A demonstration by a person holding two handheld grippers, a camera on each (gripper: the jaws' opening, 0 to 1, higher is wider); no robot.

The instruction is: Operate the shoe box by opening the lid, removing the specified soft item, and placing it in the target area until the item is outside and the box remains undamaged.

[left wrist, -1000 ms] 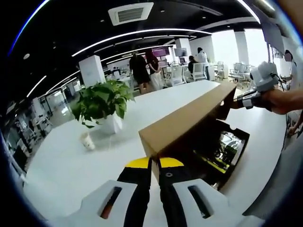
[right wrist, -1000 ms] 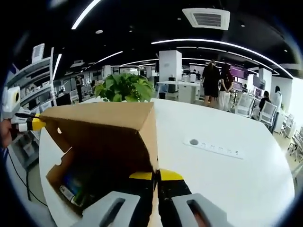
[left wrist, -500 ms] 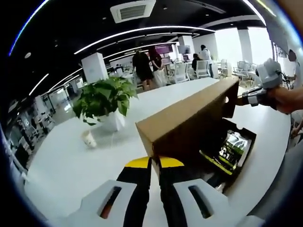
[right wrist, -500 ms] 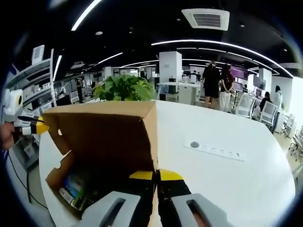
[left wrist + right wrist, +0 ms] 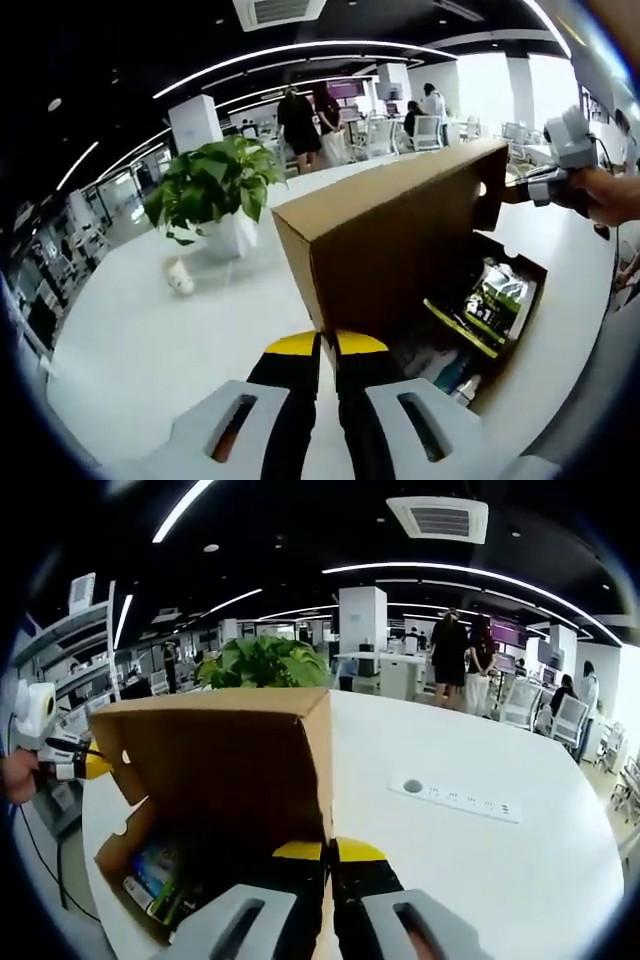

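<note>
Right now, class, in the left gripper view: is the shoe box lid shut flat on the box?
No. The lid is raised on its hinge, and packets show inside the open shoe box.
</note>
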